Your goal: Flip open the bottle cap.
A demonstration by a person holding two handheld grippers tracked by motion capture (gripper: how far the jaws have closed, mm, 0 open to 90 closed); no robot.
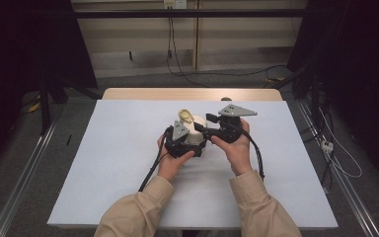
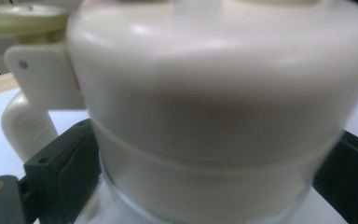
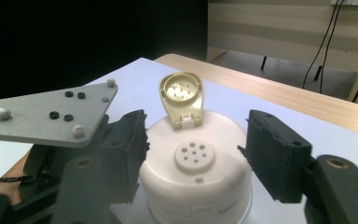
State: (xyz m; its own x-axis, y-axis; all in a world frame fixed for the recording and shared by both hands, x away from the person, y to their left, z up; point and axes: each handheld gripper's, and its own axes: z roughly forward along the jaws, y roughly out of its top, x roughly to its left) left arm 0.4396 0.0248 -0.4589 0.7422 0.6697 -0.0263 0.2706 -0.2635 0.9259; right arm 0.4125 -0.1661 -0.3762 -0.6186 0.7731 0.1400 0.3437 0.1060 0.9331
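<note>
A cream-white jar (image 1: 197, 133) with a domed lid stands in the middle of the table. Its yellowish flip cap (image 3: 182, 95) is tipped up and open, baring a round spout (image 3: 194, 156) with several small holes. A cream handle (image 2: 25, 121) sticks out at one side. My left gripper (image 2: 205, 177) is shut on the jar's body just below the lid, one black jaw on each side. My right gripper (image 3: 193, 156) reaches in from the right, open, its jaws straddling the lid top. From above, the left gripper (image 1: 183, 140) and right gripper (image 1: 208, 131) meet at the jar.
A white sheet (image 1: 118, 163) covers the table, with a wooden edge (image 1: 192, 94) along the back. Black frame rails and cables (image 1: 325, 143) lie on the floor to the sides. The left gripper's grey plate (image 3: 51, 114) is close beside the right gripper's jaw.
</note>
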